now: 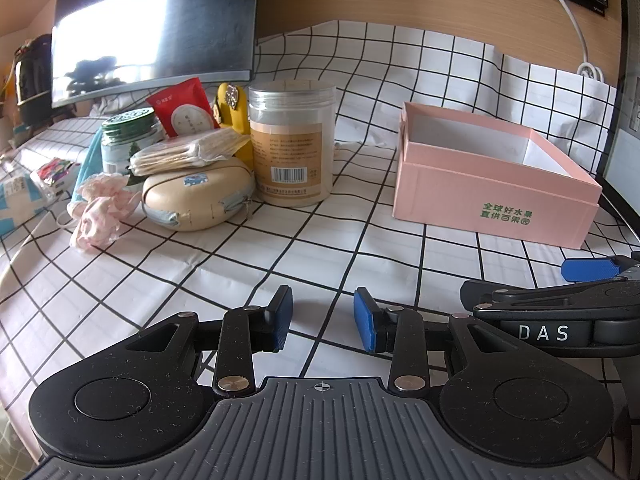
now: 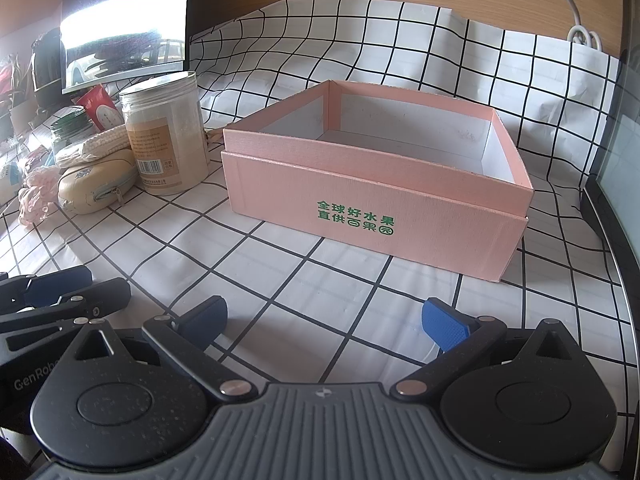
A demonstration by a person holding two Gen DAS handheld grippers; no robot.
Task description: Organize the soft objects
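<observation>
Both grippers hover low over the checked cloth (image 1: 280,248), holding nothing: left gripper (image 1: 323,318) part-spread, right gripper (image 2: 325,320) spread wide. Pink cardboard box (image 2: 372,196) sits empty and rigid, likely the bin. Soft items cluster left: crumpled pink fabric (image 1: 100,210), padded beige pouch (image 1: 196,196), beside a hard plastic jar (image 1: 292,144).

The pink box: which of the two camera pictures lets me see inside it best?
The right wrist view. There the pink box sits near the middle, and you look down past its rim onto the white walls and floor, with nothing visible inside. In the left wrist view the box sits off to the right at a flatter angle, showing only part of the white interior.
</observation>
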